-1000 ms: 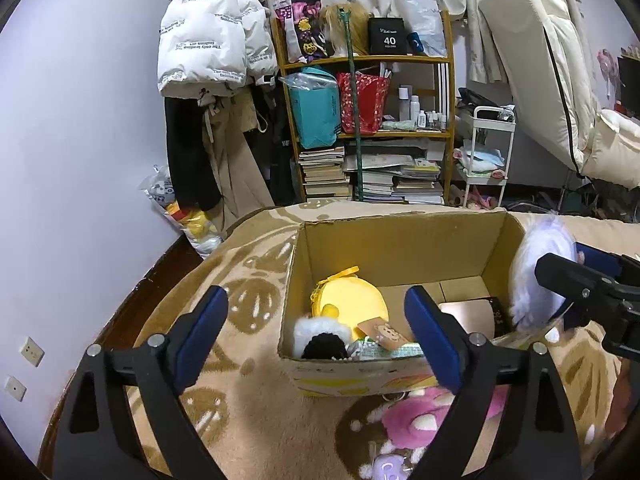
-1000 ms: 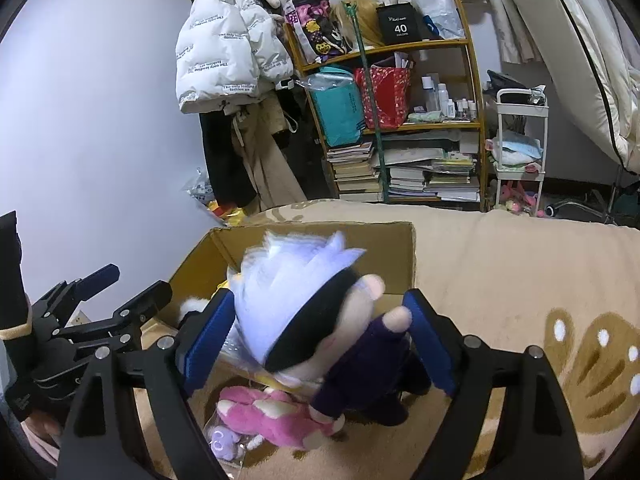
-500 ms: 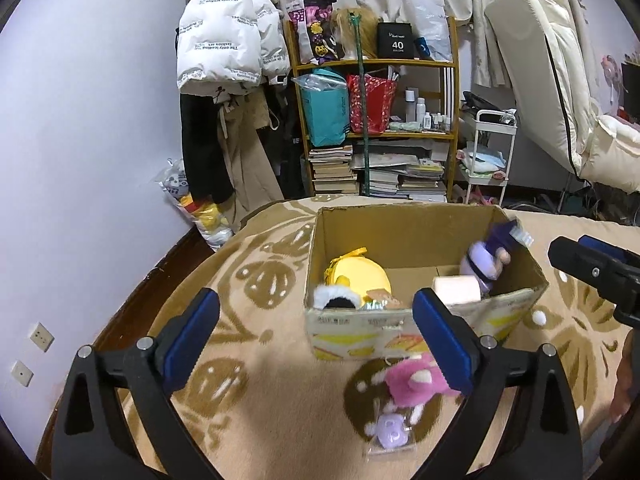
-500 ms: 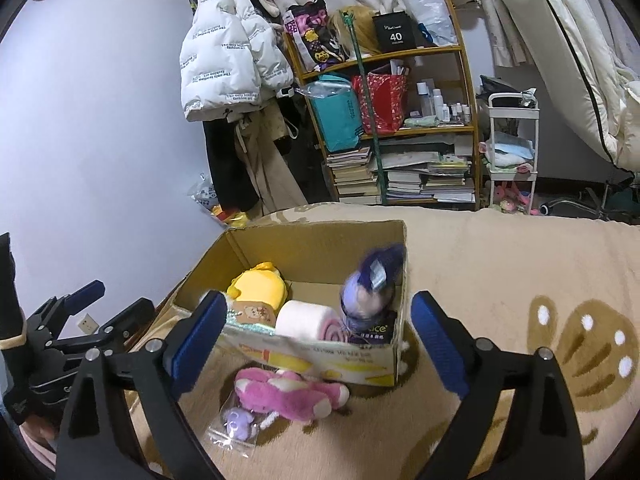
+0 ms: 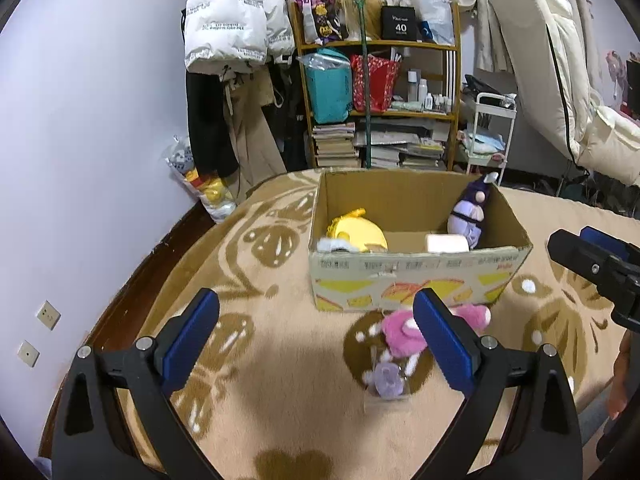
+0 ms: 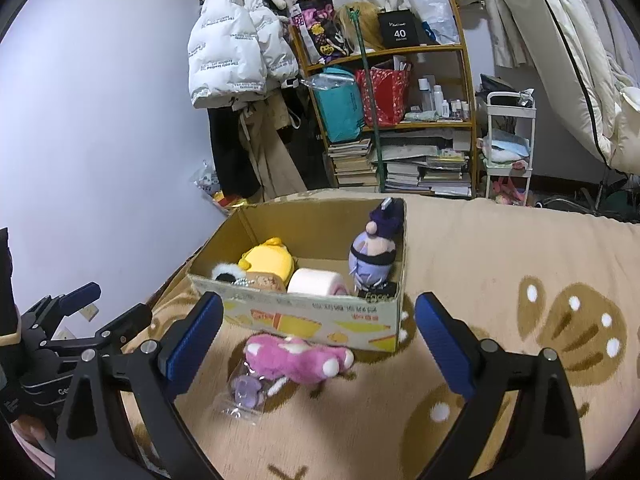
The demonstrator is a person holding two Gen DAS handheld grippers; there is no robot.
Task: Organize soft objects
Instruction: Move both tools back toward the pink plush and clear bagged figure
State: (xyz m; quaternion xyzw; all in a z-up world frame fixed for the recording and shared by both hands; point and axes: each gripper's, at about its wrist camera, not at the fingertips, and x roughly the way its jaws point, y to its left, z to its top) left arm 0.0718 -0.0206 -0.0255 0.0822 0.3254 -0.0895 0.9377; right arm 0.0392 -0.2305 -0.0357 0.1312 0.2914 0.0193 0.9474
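The cardboard box point(image 6: 304, 320) already holds several toys, among them a purple doll point(image 6: 374, 252) at its right. A pink plush point(image 6: 298, 358) and a small bagged toy point(image 6: 244, 392) lie on the blanket point(image 6: 500, 280) near it. Both the left gripper point(image 5: 316, 344) and the right gripper point(image 6: 318, 344) are wide apart and hold nothing.

Lavender wall point(image 5: 100, 100), cluttered wooden shelf point(image 5: 380, 96), hanging white puffer jacket point(image 6: 236, 44), patterned beige carpet point(image 5: 280, 344)

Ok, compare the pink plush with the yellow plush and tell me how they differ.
The pink plush lies on the carpet outside the cardboard box, against its front wall; the yellow plush sits inside the box at its left end. The pink plush is stretched out long and low; the yellow plush is rounded and bunched. Both are soft toys, and neither is gripped.
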